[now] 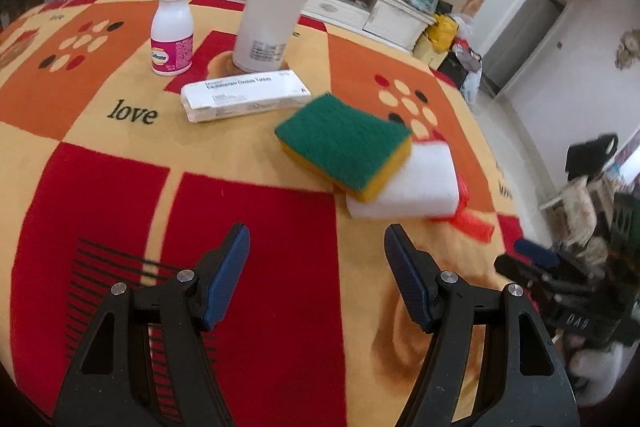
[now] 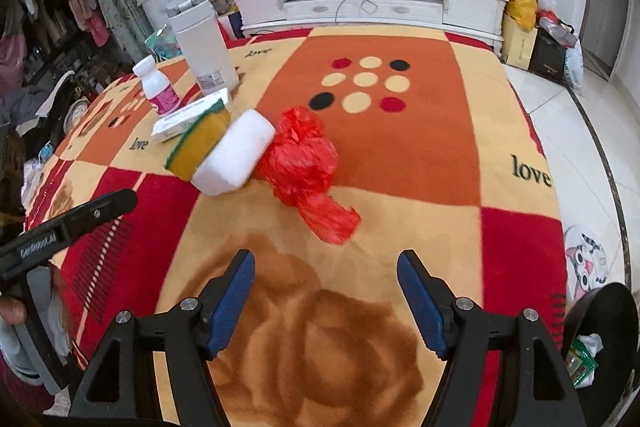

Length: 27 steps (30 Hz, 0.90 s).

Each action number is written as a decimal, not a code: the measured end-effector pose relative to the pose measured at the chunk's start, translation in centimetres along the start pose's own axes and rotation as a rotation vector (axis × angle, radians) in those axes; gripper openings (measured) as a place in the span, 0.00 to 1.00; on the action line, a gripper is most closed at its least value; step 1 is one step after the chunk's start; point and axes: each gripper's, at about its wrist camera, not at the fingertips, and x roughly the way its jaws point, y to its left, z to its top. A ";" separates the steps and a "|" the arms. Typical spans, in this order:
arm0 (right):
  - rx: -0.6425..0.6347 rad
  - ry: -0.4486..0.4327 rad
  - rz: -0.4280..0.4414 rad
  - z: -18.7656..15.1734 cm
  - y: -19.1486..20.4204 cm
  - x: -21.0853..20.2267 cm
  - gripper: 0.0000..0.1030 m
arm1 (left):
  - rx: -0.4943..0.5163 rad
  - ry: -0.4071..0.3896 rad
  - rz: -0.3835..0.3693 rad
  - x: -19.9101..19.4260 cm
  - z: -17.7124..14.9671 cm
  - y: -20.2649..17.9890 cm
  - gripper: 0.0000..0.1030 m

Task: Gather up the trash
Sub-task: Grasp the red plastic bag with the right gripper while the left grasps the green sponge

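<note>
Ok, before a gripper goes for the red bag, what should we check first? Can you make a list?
1. Right gripper open with nothing between the fingers: ok.
2. Left gripper open and holding nothing: ok.
3. Red plastic bag has a clear way in from the front: ok.
4. Bag free of other things: not ok, it touches the white sponge.
5. Green and yellow sponge steady: cannot tell, it leans on the white one.
6. Black bin close by with room: cannot tell, only its edge shows.

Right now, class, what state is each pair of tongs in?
Left tongs: open, holding nothing, above the patterned blanket.
Right tongs: open, holding nothing.
</note>
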 end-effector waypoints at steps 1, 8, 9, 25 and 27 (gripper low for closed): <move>0.001 -0.002 0.002 0.2 0.1 0.1 0.70 | -0.014 -0.003 -0.006 0.1 0.4 0.2 0.67; -0.017 0.002 -0.015 1.9 0.3 1.2 0.72 | -0.100 0.010 -0.031 2.1 4.1 -0.4 0.67; -0.025 0.008 -0.022 2.2 0.4 1.6 0.72 | -0.113 0.024 -0.034 2.7 4.7 -0.5 0.67; -0.110 0.047 -0.012 5.8 0.9 7.5 0.76 | -0.284 0.131 -0.010 8.7 7.7 0.1 0.75; -0.105 0.047 -0.003 6.0 0.6 7.9 0.76 | -0.319 0.146 -0.032 9.2 7.7 0.4 0.76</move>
